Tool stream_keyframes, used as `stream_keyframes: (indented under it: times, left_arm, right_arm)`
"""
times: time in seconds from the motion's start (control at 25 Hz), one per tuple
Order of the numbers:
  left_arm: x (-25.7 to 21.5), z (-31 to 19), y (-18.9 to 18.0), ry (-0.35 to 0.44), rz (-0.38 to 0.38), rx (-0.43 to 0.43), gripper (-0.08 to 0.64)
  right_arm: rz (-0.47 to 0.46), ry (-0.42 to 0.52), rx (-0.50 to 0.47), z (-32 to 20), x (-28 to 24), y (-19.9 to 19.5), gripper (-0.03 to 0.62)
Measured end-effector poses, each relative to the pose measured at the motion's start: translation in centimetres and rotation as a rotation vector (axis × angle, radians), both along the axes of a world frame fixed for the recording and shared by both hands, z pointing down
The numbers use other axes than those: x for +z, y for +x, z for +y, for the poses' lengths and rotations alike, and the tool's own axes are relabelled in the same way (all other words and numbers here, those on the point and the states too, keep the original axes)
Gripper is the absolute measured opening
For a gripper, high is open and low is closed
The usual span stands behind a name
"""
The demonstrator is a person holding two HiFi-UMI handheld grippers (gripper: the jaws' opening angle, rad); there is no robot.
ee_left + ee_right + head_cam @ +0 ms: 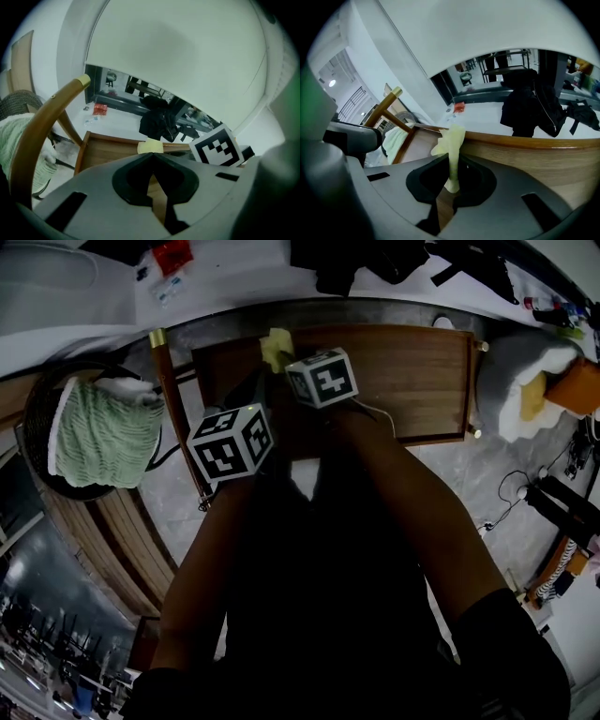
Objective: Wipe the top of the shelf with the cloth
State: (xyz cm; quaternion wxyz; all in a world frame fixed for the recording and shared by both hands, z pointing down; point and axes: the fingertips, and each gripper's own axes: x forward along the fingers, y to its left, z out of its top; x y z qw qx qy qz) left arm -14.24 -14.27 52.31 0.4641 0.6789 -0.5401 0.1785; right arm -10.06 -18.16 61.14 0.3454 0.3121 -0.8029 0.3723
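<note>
You're pinching the cloth (451, 139) in the right gripper (451, 164) | it's drooping soft and light, likely needing a fuller bunch | left gripper (151, 158) is idling clenched, empty

Office-like workroom: white desk (234, 277), floor cables (511, 505)

In the head view the person's arms (394, 512) and body cover the near part of the shelf (412, 381), and the two marker cubes (232, 442) (322, 377) hide both pairs of jaws, so only a yellow scrap of the cloth (275, 346) shows at upper centre. In the right gripper view the cloth's lower end vanishes between the jaws of the right gripper (451, 190) and the frame's left is a grey-green blur; the body of the left gripper (152, 187) masks most of the shelf in its own view
</note>
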Motion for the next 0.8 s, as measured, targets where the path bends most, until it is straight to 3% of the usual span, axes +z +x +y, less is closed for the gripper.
stream_keyframes:
  times: [0.16, 0.8]
  left_arm:
    - [1.2, 0.0, 1.6, -0.015, -0.035, 0.024, 0.011]
    - [1.4, -1.4, 10.4, -0.01, -0.008, 0.074, 0.011]
  right_arm:
    - [0.013, -0.007, 0.017, -0.3, 0.0, 2.7, 0.041]
    - [0.039, 0.005, 0.073, -1.6, -0.4, 12.1, 0.041]
